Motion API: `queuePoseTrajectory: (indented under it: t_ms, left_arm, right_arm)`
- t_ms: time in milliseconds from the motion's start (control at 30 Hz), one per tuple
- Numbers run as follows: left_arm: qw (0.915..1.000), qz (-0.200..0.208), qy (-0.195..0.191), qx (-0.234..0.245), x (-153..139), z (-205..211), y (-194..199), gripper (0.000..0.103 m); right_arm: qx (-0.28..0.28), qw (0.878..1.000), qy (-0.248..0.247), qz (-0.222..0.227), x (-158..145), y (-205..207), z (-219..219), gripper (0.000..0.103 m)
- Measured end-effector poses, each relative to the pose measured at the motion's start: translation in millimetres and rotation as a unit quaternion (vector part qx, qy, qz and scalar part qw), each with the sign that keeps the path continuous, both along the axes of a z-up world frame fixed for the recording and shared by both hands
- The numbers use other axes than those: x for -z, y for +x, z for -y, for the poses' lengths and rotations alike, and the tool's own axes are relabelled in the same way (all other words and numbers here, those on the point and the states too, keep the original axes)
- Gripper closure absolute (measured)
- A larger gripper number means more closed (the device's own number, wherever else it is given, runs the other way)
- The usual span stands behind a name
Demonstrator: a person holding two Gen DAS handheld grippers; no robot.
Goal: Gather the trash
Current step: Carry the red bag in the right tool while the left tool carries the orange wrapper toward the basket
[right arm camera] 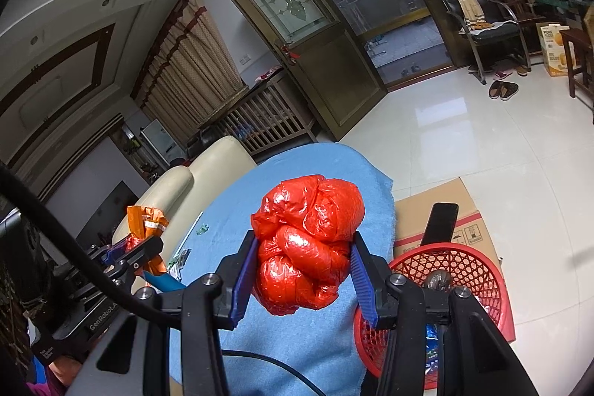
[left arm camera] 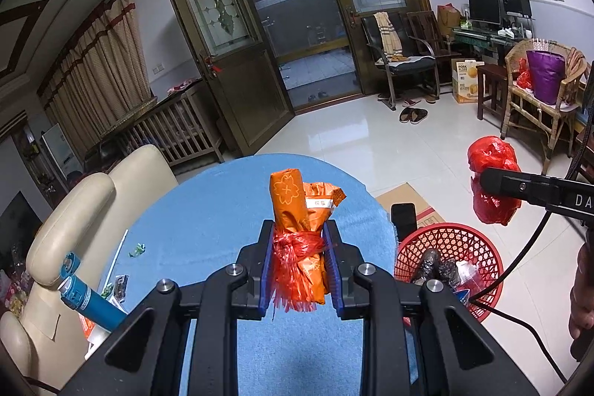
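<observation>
Left wrist view: the left gripper [left arm camera: 299,260] is clamped tight on an orange wrapper bundle [left arm camera: 297,225] tied with red plastic string, held upright above a round table covered in blue cloth [left arm camera: 208,218]. To the right, the right gripper's finger [left arm camera: 519,188] pinches a red plastic bag [left arm camera: 492,154] in the air above the tiled floor. Below it a red mesh basket [left arm camera: 479,244] stands beside the table, some trash already inside, with a dark phone [left arm camera: 403,216] propped at its far rim and flattened cardboard [left arm camera: 408,197] behind. A blue tube [left arm camera: 91,303] and small scraps lie at the table's left edge, next to a cream armchair [left arm camera: 92,203].

Right wrist view: the right gripper [right arm camera: 302,273] has its blue pads pressed into the crumpled red plastic bag [right arm camera: 308,232], jaws part-way apart around its bulk. The bag hangs over the blue cloth [right arm camera: 297,166], the red mesh basket [right arm camera: 479,270] low to the right. At left, the left gripper [right arm camera: 143,249] holds the orange wrapper bundle [right arm camera: 143,219]; a black cable [right arm camera: 74,244] crosses in front.
</observation>
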State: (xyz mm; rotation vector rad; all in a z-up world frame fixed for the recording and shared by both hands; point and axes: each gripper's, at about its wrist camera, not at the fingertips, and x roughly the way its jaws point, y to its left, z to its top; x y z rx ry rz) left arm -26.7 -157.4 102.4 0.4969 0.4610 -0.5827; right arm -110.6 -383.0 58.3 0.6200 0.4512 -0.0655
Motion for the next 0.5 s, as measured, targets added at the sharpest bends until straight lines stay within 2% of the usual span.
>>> queuePoseTrajectory:
  t_ms: [500]
  left_arm:
    - [1.0,0.007,0.002,-0.002,5.0,1.9,-0.9,0.076]
  right_arm:
    - [0.005,1.0,0.003,0.0,-3.1,-4.0,2.7,0.053]
